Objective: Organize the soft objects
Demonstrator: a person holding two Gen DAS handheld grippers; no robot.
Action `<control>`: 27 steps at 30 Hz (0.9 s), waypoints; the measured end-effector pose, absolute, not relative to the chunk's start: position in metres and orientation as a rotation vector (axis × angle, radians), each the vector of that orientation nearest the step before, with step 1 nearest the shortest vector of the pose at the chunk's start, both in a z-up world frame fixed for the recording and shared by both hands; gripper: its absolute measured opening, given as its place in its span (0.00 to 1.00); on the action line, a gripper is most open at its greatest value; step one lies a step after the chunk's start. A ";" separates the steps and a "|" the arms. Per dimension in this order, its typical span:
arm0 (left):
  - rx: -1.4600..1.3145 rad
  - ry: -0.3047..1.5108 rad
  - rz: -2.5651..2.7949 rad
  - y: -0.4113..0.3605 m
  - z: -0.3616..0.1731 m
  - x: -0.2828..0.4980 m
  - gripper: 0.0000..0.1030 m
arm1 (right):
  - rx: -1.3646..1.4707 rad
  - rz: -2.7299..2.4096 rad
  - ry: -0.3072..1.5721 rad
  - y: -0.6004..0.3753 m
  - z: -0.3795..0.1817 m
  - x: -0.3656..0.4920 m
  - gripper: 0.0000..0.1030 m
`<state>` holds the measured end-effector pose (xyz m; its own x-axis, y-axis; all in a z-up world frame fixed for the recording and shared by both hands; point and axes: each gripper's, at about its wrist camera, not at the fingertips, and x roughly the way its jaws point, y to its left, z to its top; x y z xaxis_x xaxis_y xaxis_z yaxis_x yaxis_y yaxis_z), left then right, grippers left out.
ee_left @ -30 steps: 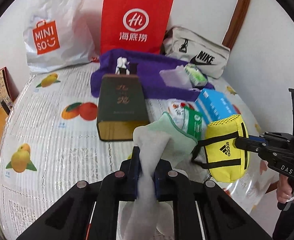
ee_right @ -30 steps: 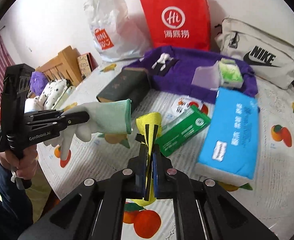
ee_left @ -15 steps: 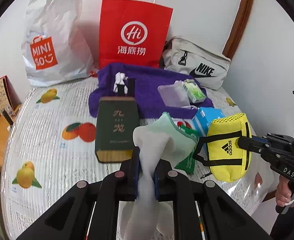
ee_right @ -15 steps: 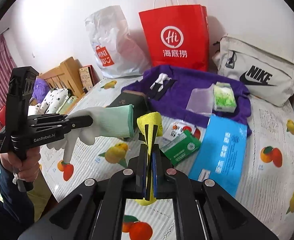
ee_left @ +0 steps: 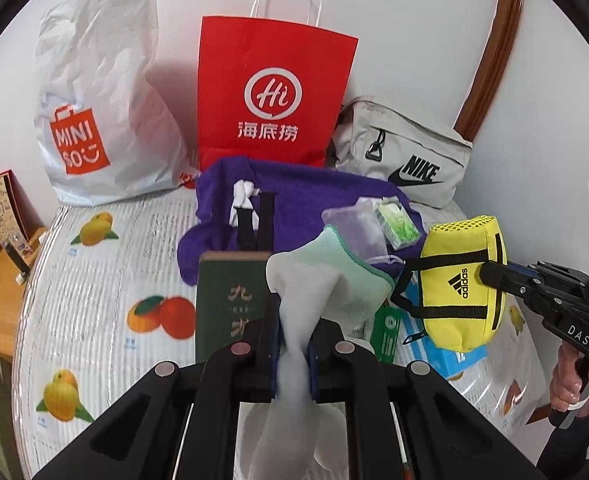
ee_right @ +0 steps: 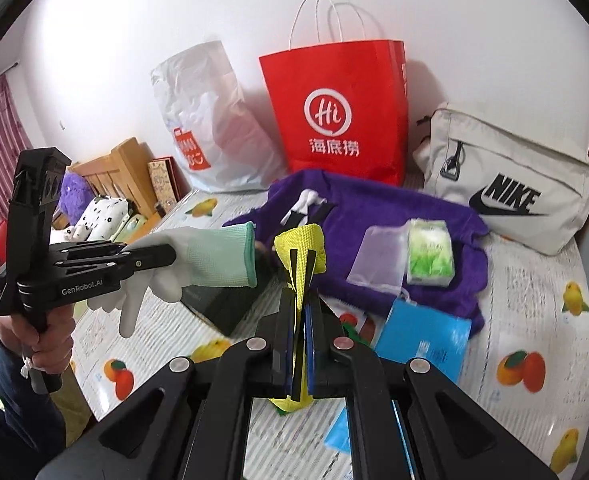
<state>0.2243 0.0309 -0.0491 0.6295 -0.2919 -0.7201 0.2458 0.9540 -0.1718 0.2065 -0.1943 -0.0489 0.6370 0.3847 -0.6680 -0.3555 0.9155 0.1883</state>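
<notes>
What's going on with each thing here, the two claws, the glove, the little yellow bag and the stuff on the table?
Left gripper: shut on the glove.
Glove: held in the air, fingers dangling.
Right gripper: shut on the yellow bag.
Yellow bag: lifted off the table.
Red paper bag: standing upright.
Purple towel: spread flat.
Tissue pack: lying on the towel.
</notes>
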 end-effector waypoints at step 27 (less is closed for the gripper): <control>-0.049 0.843 -0.262 0.030 -0.050 0.314 0.10 | 0.072 0.358 0.804 -0.215 -0.063 0.314 0.05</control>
<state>0.3138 0.0297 -0.0500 0.6350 -0.2481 -0.7316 0.2096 0.9668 -0.1460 0.3141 -0.2154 -0.0630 0.6374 0.3402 -0.6913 -0.2862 0.9376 0.1975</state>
